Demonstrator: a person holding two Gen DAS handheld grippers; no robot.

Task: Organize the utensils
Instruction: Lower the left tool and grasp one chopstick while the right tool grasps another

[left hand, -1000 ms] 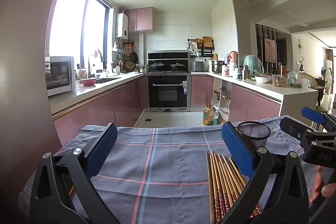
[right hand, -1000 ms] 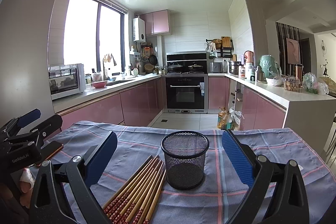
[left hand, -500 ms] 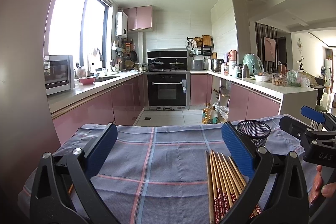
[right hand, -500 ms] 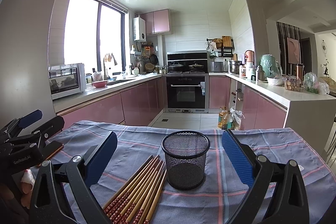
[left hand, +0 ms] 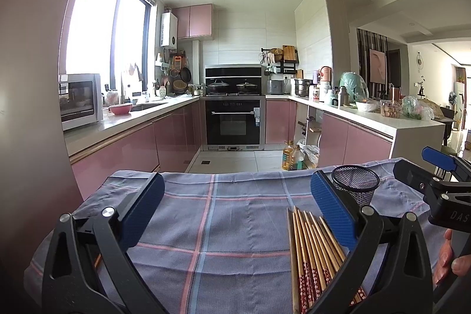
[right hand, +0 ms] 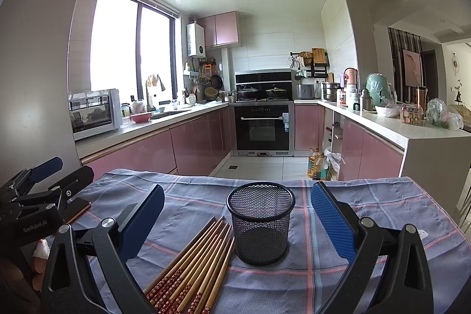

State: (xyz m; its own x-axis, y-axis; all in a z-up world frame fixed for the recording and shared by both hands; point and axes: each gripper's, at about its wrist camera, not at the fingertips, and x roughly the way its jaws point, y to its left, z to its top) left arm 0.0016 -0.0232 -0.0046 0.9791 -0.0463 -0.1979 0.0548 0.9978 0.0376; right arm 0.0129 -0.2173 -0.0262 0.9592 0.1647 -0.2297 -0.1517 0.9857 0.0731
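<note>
Blue-padded hand-held grippers, left (left hand: 237, 209) and right (right hand: 237, 209), hover level, jaws spread wide

The left gripper (right hand: 38, 196) body, seen from the right wrist, reads "GenRobot.AI". The right gripper (left hand: 432, 169) body shows "DAS", cut off at the frame edge.

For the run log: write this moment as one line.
left gripper: open, empty | right gripper: open, empty | chopsticks: on cloth | mesh cup: upright, empty

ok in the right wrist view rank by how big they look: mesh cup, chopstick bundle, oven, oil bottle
1. chopstick bundle
2. mesh cup, nearly alike, both enlarged by nearness
3. oven
4. oil bottle
</note>
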